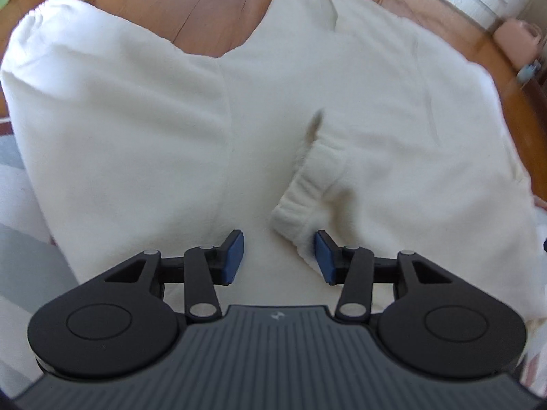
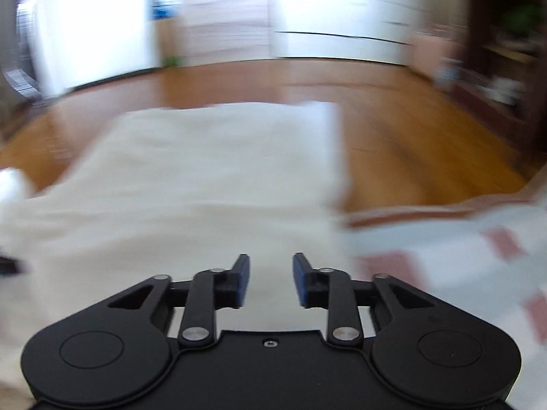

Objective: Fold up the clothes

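Sweatshirt [image 1: 307, 85] lies across wooden floor [image 1: 191, 10] and rug [image 2: 444, 256]; left gripper [image 1: 278, 256] and right gripper [image 2: 271, 282] hover with fingers spread, its cuff [image 1: 307, 191] beside the left.

Left gripper [image 1: 278, 256]: black linkage arms with silver pivot pins, blue finger pads [image 1: 234, 256], ribbed grey housing bearing a small pale mark. Right gripper [image 2: 271, 282]: same black linkage and blue pads [image 2: 243, 282], smooth black housing with one central screw.

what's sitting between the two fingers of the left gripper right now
In the left wrist view, the left gripper is open over the white sweatshirt. Mostly flat white fabric fills the gap, and the ribbed cuff of a folded-in sleeve reaches in beside one finger.
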{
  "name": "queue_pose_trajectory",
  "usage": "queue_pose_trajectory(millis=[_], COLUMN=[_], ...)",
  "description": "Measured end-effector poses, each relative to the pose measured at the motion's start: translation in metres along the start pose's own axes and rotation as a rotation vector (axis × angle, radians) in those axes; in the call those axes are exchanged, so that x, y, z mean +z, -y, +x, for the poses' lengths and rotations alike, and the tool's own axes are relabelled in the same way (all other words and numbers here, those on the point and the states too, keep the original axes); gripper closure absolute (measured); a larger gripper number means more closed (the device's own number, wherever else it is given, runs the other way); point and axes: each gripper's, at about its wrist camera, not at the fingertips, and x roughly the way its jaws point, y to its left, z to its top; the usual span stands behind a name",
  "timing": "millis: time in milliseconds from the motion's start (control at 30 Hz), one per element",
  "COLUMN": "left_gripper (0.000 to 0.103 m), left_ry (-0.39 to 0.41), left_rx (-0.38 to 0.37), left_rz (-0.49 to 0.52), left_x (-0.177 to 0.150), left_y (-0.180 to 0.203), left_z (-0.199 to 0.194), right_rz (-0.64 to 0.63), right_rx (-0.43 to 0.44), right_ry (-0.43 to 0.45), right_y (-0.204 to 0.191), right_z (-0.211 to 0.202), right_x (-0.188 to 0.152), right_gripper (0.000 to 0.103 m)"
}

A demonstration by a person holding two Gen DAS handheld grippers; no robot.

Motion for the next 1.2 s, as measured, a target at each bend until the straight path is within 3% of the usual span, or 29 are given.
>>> queue_pose_trajectory(millis=[133, 267, 400, 500, 600, 767, 933, 1100, 1167, 1200], left_gripper=[0.057, 0.049, 0.038, 0.039, 0.038, 0.038, 0.038, 0.031, 0.021, 0.021], left_ry=[0.001, 0.047, 0.139, 0.18, 0.208, 0.283, 0.258, 0.303, 0.333, 0.35], left_rx=[0.017, 0.093, 0.17, 0.186, 0.189, 0.232, 0.274, 0.238, 0.212, 0.2], left_rz=[0.009, 0.04, -0.251, -0.441, -0.556, -0.532, -0.449, -0.421, -0.408, -0.401], left_x=[0.004, 0.01, 0.022, 0.028, 0.036, 0.073, 0.091, 0.107, 0.112, 0.115], left_y=[-0.009, -0.049, -0.137, -0.186, -0.216, -0.233, -0.255, -0.268, -0.27, -0.271], left_z=[-0.007, -0.03, -0.034, -0.029, -0.02, -0.004, 0.017, 0.029, 0.034, 0.036], right_rz=[-0.15, -0.258, -0.262, -0.191, -0.085, -0.023, -0.009, -0.028, -0.047, -0.052], right_rx=[0.201, 0.315, 0.362, 0.369, 0.384, 0.306, 0.222, 0.219, 0.205, 0.192], right_ry=[-0.065, -0.109, -0.122, -0.113, -0.133, -0.157, -0.197, -0.254, -0.261, -0.259], right_y=[-0.079, -0.141, -0.175, -0.185, -0.179, -0.151, -0.12, -0.088, -0.084, -0.083], right_z=[0.019, 0.036, 0.05, 0.043, 0.032, 0.015, -0.001, -0.016, -0.014, -0.013], right_x=[-0.007, -0.008, 0.005, 0.013, 0.014, 0.001, -0.005, 0.007, 0.012, 0.013], right_gripper=[0.053, 0.046, 0.046, 0.046, 0.042, 0.041, 0.041, 0.041, 0.041, 0.041])
